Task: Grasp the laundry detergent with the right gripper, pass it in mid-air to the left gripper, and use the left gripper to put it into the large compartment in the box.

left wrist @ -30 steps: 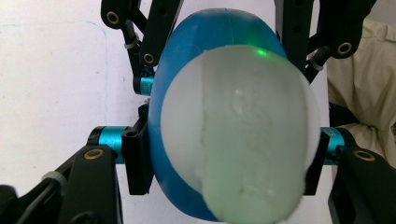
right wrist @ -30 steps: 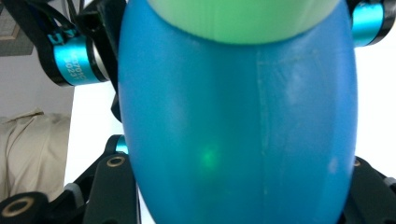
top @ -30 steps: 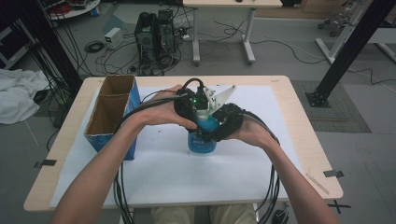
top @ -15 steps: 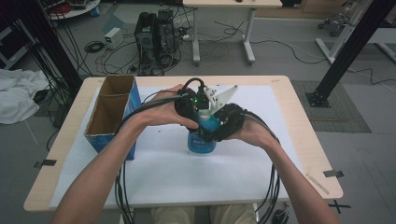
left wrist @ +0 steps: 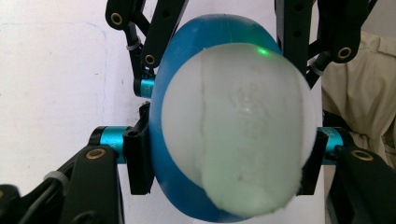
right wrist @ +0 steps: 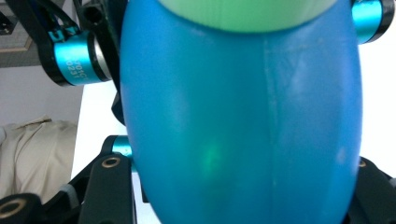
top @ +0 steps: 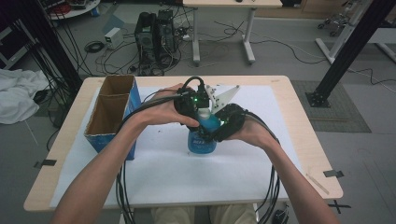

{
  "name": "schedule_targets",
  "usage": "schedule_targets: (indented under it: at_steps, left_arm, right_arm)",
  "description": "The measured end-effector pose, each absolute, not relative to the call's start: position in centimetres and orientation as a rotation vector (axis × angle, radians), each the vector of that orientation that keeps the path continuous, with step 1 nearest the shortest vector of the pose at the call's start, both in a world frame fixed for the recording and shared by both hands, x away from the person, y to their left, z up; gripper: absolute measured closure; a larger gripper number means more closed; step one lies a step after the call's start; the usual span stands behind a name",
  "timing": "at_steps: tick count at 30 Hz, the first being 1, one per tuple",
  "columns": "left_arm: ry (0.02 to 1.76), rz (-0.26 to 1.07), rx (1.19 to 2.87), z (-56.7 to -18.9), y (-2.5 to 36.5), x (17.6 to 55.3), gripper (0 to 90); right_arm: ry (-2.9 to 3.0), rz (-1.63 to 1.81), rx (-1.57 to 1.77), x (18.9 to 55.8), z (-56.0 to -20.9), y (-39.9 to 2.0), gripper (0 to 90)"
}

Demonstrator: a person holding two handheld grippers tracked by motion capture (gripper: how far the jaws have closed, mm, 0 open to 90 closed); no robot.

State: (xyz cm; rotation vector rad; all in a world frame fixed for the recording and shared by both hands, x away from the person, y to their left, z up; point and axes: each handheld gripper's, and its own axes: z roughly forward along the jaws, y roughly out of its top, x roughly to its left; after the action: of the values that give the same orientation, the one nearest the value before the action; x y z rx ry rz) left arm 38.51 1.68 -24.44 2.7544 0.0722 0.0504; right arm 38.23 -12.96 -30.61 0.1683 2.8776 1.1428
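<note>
A blue bottle [top: 201, 140] with a white cap stands upright on the white sheet in the middle of the table. My left gripper [top: 198, 109] comes down on it from above. In the left gripper view this gripper [left wrist: 224, 158] is shut on the white cap [left wrist: 233, 130], a pad pressed to each side. My right gripper [top: 214, 130] reaches in from the right, lower down. In the right gripper view its jaws [right wrist: 240, 186] hold the blue body [right wrist: 243, 116] between them. These jaws have just been opening a little, with the bottle still touching both sides.
An open cardboard box [top: 109, 112] with blue sides stands at the table's left. The white sheet [top: 187, 182] covers most of the wooden table [top: 310, 158]. Black cables trail from both grippers over the near edge. Beyond the table the floor holds computers and cables.
</note>
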Motion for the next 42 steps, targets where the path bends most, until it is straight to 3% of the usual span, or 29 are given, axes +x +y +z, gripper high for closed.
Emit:
schedule_targets:
  at_steps: [13, 42]
  left_arm:
    - [0.085, 0.058, 2.742, -23.99, 2.09, 38.29, 38.4]
    - [0.091, 0.032, 2.755, -23.9, 2.37, 38.15, 38.4]
  right_arm:
    - [2.857, 1.205, 0.148, 38.31, -30.75, -13.4, 33.1]
    - [2.872, 1.153, 0.21, 38.09, -31.16, -13.71, 23.2]
